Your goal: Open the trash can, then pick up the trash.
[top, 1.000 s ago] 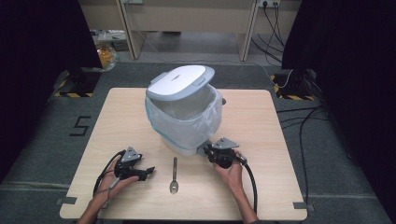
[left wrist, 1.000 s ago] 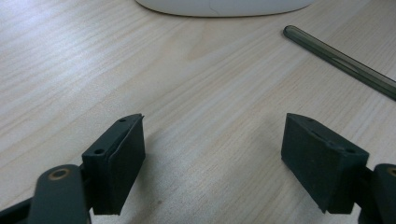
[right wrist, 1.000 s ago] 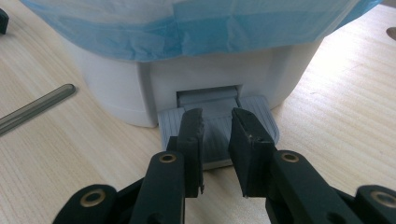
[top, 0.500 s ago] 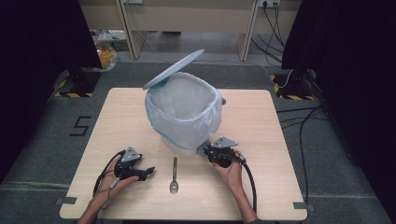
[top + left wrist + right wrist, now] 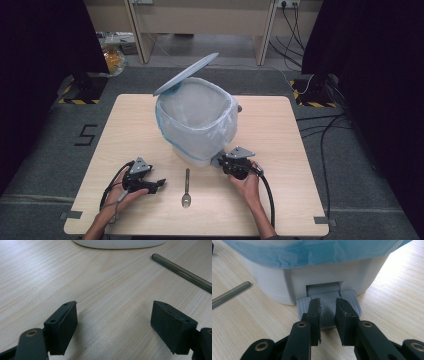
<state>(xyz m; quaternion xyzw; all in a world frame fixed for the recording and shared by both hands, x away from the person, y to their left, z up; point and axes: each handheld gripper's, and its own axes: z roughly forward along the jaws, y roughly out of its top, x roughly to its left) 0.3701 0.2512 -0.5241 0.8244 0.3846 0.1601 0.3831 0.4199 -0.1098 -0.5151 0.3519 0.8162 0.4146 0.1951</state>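
- Your right gripper [image 5: 328, 303], jaws pressed near together, bears down on the grey pedal [image 5: 327, 307] at the front foot of the bin [image 5: 197, 125], mid-table.
- The lid [image 5: 186, 73] stands raised; the bin looks light, so press straight down or it may skid.
- Your left gripper [image 5: 113, 320] rests spread and empty beside the spoon [image 5: 186, 187].

White pedal bin [image 5: 200, 150], blue liner, upright mid-worktop; grey lid [image 5: 186, 74] tilted up, open; grey pedal [image 5: 327, 308] facing near edge.
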